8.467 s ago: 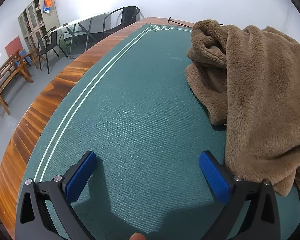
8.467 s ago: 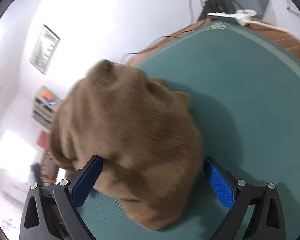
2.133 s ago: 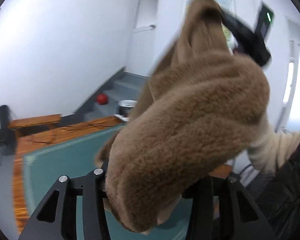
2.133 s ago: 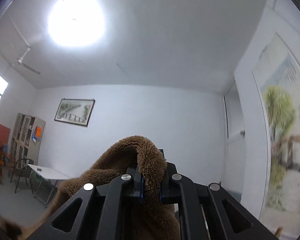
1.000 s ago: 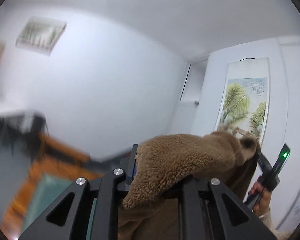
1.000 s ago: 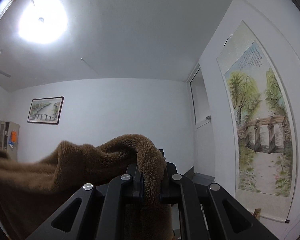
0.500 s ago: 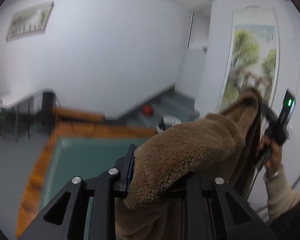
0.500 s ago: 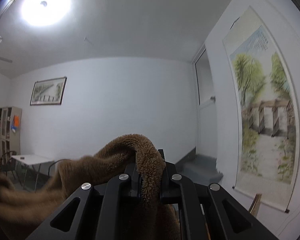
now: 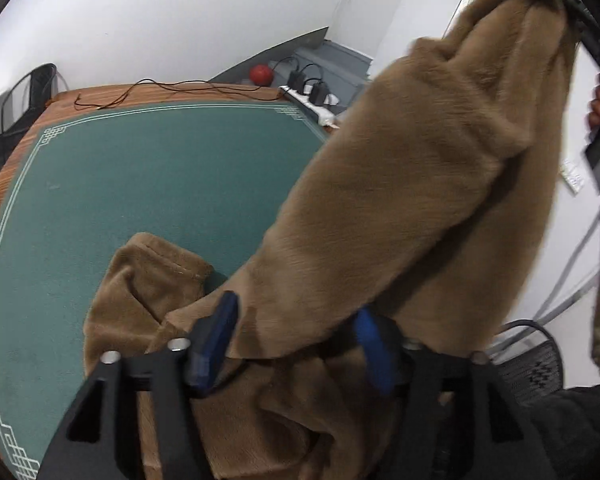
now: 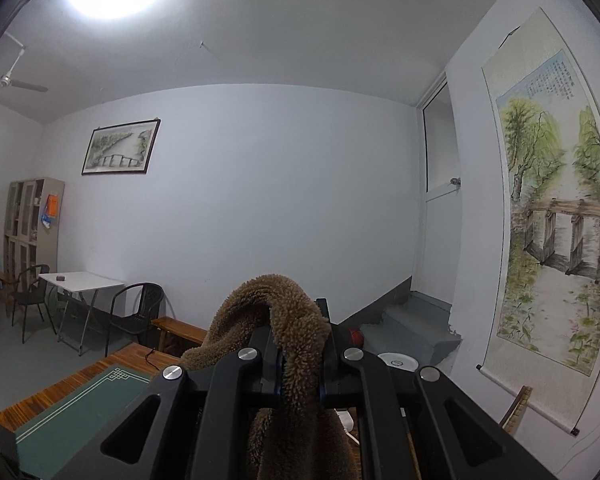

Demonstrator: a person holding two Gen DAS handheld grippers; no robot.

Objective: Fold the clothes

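Right wrist view, scroll calligraphy unreadable

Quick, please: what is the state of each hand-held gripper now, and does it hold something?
Left hand-held gripper: jaws opening, brown fleece garment lies loose between them.
Right hand-held gripper: closed on the garment.

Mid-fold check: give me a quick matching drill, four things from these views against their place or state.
Things:
1. left tongs
2. right tongs
3. red ball
4. brown fleece garment

States:
A. on the floor beyond the table
B. clamped on a fold of fleece
C. jaws opening, fleece between them
D. hanging, lower end on the green mat

Pairs: 1-C, 2-B, 3-A, 4-D
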